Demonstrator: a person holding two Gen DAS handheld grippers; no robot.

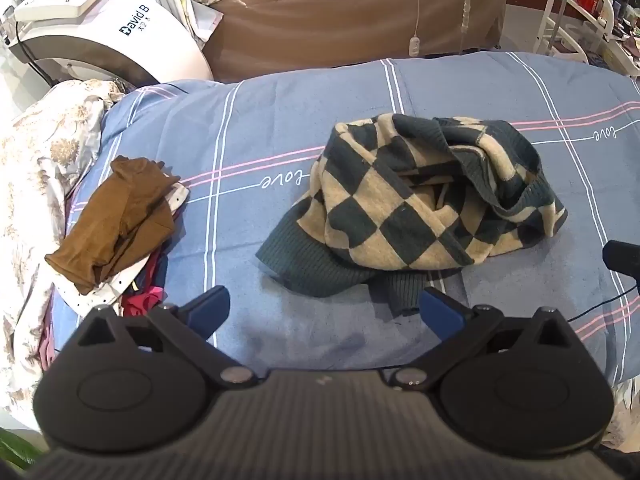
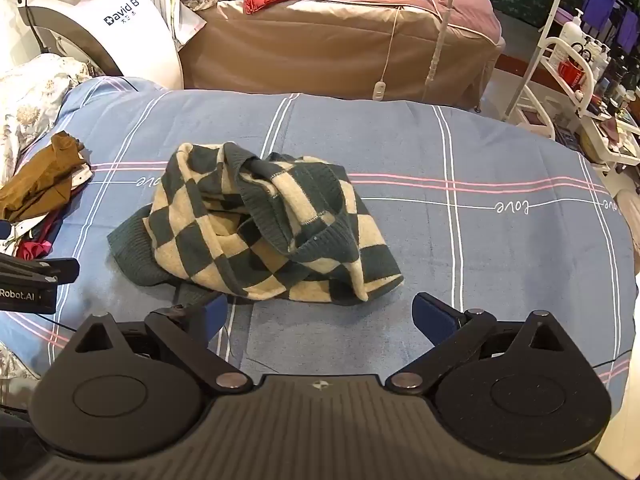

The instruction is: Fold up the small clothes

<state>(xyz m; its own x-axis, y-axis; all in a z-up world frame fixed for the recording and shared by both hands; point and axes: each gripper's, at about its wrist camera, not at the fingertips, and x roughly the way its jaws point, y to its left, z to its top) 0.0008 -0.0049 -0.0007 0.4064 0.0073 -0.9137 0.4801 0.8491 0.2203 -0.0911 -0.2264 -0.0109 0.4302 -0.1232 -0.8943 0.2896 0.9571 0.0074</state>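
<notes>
A crumpled knit garment in dark green and cream checks (image 1: 416, 208) lies bunched on the blue striped bed cover (image 1: 280, 128); it also shows in the right wrist view (image 2: 256, 232). My left gripper (image 1: 324, 312) is open and empty, hovering just in front of the garment's ribbed hem. My right gripper (image 2: 320, 316) is open and empty, just short of the garment's near edge. The left gripper's body (image 2: 28, 284) shows at the left edge of the right wrist view, and the right gripper's tip (image 1: 620, 260) at the right edge of the left wrist view.
A pile of small clothes with a brown garment on top (image 1: 116, 216) lies at the left of the bed (image 2: 40, 184). A floral quilt (image 1: 36, 168) is beyond it. A white machine (image 1: 104, 28), a brown covered bed (image 1: 352, 16) and a white trolley (image 2: 576, 80) stand behind.
</notes>
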